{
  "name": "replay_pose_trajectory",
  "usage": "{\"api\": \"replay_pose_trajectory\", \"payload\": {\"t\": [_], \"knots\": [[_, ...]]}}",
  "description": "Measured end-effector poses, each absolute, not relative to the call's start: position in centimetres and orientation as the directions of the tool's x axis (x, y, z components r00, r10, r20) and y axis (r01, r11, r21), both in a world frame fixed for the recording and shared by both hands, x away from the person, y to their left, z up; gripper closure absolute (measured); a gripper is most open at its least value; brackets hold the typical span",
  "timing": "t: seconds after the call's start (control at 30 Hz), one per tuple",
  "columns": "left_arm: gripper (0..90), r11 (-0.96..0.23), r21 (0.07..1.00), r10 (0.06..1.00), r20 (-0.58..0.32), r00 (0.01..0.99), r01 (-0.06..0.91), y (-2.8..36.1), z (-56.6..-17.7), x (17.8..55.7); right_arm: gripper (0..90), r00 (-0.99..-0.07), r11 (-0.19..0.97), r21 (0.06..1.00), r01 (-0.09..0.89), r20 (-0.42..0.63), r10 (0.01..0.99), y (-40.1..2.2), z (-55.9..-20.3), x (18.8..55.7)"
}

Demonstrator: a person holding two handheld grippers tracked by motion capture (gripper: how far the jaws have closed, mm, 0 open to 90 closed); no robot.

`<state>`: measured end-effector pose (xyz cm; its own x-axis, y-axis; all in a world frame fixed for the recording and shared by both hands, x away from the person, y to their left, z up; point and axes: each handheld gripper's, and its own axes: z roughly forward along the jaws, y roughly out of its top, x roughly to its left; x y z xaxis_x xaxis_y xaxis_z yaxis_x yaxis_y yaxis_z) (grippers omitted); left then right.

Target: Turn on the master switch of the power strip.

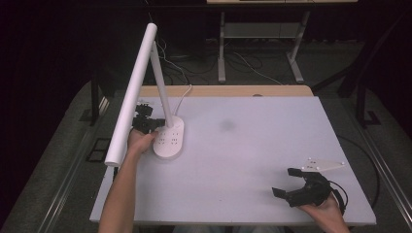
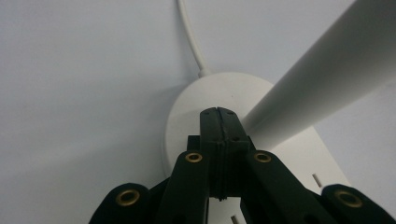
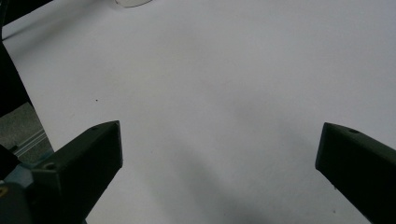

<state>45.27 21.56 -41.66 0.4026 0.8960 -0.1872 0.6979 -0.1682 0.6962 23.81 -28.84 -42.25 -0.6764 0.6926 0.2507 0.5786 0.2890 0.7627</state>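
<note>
From the high view, a white plastic desk lamp [image 1: 169,138] with an oval base and long tubular head stood near the left edge of the pale grey rectangular tabletop [image 1: 252,145]. The left gripper [image 1: 154,124] met its base; the right gripper [image 1: 286,182] hovered released near the front right corner. Dark floor and cables surrounded the table.

In the left gripper view, the jaws were clenched together, empty, over the lamp's base [image 2: 187,116].

In the right gripper view, the jaws stood wide apart above bare tabletop [image 3: 224,84].

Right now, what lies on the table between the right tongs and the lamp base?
Nothing: in the high view the white table is bare between the right tongs and the lamp base.
</note>
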Motion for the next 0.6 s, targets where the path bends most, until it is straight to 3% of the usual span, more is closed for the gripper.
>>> {"api": "replay_pose_trajectory", "payload": {"t": [0.6], "knots": [[89.6,-0.095,0.726,0.896,-0.236,0.376,0.681,24.3,-39.6,44.5,0.1,-0.673,0.287,0.762,0.581,0.250,0.696,-29.0,-42.3,23.9]]}}
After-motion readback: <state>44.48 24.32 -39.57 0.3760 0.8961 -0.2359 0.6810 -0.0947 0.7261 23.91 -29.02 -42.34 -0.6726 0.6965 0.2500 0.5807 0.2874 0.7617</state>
